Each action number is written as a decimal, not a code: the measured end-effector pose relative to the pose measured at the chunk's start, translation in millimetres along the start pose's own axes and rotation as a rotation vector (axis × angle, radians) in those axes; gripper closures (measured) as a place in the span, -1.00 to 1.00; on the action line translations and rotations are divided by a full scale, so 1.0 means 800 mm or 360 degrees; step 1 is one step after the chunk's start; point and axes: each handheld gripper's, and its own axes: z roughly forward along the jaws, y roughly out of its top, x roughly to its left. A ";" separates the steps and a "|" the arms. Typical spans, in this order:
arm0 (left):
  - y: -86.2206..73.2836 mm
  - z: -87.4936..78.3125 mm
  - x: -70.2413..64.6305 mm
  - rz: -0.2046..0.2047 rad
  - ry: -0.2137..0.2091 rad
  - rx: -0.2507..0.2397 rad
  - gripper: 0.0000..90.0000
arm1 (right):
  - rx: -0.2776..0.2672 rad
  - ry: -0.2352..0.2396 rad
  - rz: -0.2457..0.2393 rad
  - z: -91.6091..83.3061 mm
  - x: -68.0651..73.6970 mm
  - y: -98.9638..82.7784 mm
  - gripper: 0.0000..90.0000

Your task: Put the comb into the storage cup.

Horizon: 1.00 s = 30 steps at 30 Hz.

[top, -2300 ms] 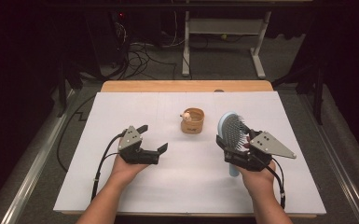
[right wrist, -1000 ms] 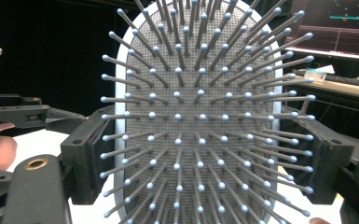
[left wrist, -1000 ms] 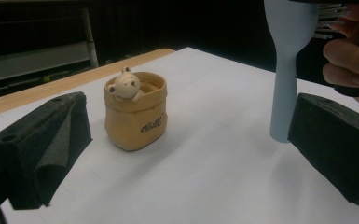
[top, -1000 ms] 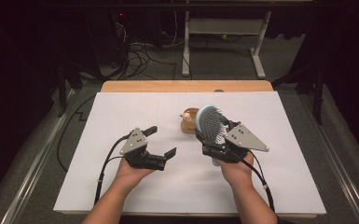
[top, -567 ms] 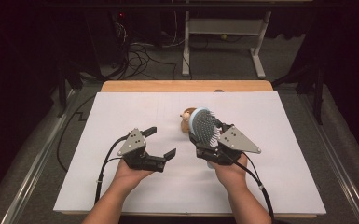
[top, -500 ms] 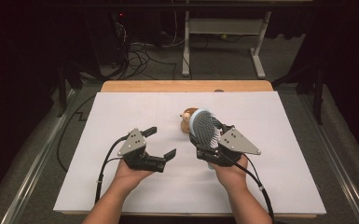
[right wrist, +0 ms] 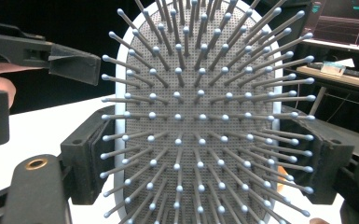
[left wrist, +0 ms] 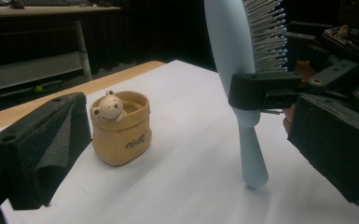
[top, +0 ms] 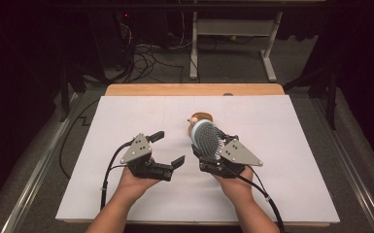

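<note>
Holding: your right gripper (top: 209,154) pinched a pale blue hairbrush (top: 206,138) by the lower edge of its head, a jaw pressed on each side.
Brush pose: it stood upright, handle pointing down, its tip at or just above the white tabletop (top: 291,145); you could not tell from the left gripper view whether it touched.
Bristles: in the right gripper view the bristle pad (right wrist: 200,116) faced the camera, with a black jaw at each side of the head.
Left gripper: your left gripper (top: 167,148) hung spread and empty, just left of the brush, near the front of the tabletop.
Cup: a small tan cup (left wrist: 120,128) with a bear figure (left wrist: 108,107) on its rim stood on the tabletop just beyond the brush, apart from it.
Place: brush and both grippers sat near the middle of the white sheet, nearer you than the wooden far edge (top: 194,89).
</note>
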 end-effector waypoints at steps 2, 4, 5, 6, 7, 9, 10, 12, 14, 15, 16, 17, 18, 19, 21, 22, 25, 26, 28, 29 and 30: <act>0.001 0.000 -0.002 0.0000 -0.0005 -0.0001 -0.99 | 0.0000 0.0005 -0.0002 0.000 0.002 0.000 -0.54; 0.002 0.000 -0.003 -0.0004 -0.0007 -0.0006 -0.99 | -0.0003 0.0017 -0.0001 0.001 0.004 0.000 -0.54; 0.003 0.000 -0.003 -0.0007 -0.0009 -0.0009 -0.99 | -0.0006 0.0019 -0.0004 0.001 0.005 0.000 -0.54; 0.003 0.000 -0.003 -0.0011 -0.0010 -0.0010 -0.99 | -0.0005 0.0020 -0.0010 0.002 0.006 0.000 -0.54; 0.004 -0.001 -0.004 -0.0012 -0.0008 -0.0011 -0.99 | -0.0007 0.0024 -0.0012 0.002 0.007 0.000 -0.54; 0.006 -0.001 -0.005 -0.0017 -0.0005 -0.0014 -0.99 | -0.0005 0.0025 -0.0016 0.003 0.009 -0.001 -0.54; 0.006 -0.001 -0.005 -0.0017 -0.0007 -0.0013 -0.99 | -0.0007 0.0028 -0.0020 0.003 0.010 -0.001 -0.54; 0.007 -0.001 -0.007 -0.0018 -0.0007 -0.0015 -0.99 | -0.0002 0.0034 -0.0031 0.004 0.013 -0.001 -0.54; 0.006 -0.001 -0.008 -0.0015 -0.0008 -0.0012 -0.99 | -0.0005 0.0044 -0.0038 0.005 0.015 -0.001 -0.54; 0.006 0.000 -0.009 -0.0016 -0.0010 -0.0010 -0.99 | -0.0009 0.0045 -0.0043 0.005 0.017 -0.001 -0.54; 0.007 0.000 -0.010 -0.0018 -0.0012 -0.0011 -0.99 | -0.0010 0.0049 -0.0047 0.005 0.018 -0.001 -0.54; 0.007 0.000 -0.011 -0.0018 -0.0010 -0.0010 -0.99 | -0.0014 0.0051 -0.0053 0.005 0.019 0.000 -0.54; 0.007 0.000 -0.011 -0.0020 -0.0012 -0.0011 -0.99 | -0.0015 0.0055 -0.0051 0.005 0.020 0.000 -0.54; 0.007 0.000 -0.012 -0.0020 -0.0013 -0.0010 -0.99 | -0.0019 0.0059 -0.0050 0.005 0.021 0.000 -0.54; 0.008 -0.001 -0.013 -0.0026 -0.0020 -0.0011 -0.99 | -0.0025 0.0061 -0.0059 0.005 0.023 0.001 -0.54; 0.008 0.000 -0.014 -0.0026 -0.0024 -0.0013 -0.99 | -0.0025 0.0066 -0.0062 0.005 0.024 0.001 -0.54; 0.008 0.000 -0.016 -0.0023 -0.0026 -0.0011 -1.00 | -0.0022 0.0073 -0.0071 0.007 0.027 0.002 -0.54; 0.009 0.001 -0.016 -0.0025 -0.0023 -0.0010 -1.00 | -0.0025 0.0075 -0.0068 0.008 0.028 0.002 -0.54; 0.009 0.001 -0.016 -0.0023 -0.0020 -0.0008 -1.00 | -0.0029 0.0080 -0.0073 0.009 0.030 0.003 -0.54; 0.009 0.001 -0.016 -0.0024 -0.0019 -0.0008 -1.00 | -0.0032 0.0083 -0.0075 0.009 0.031 0.003 -0.54; 0.009 0.001 -0.016 -0.0027 -0.0017 -0.0009 -1.00 | -0.0031 0.0084 -0.0077 0.010 0.032 0.003 -0.54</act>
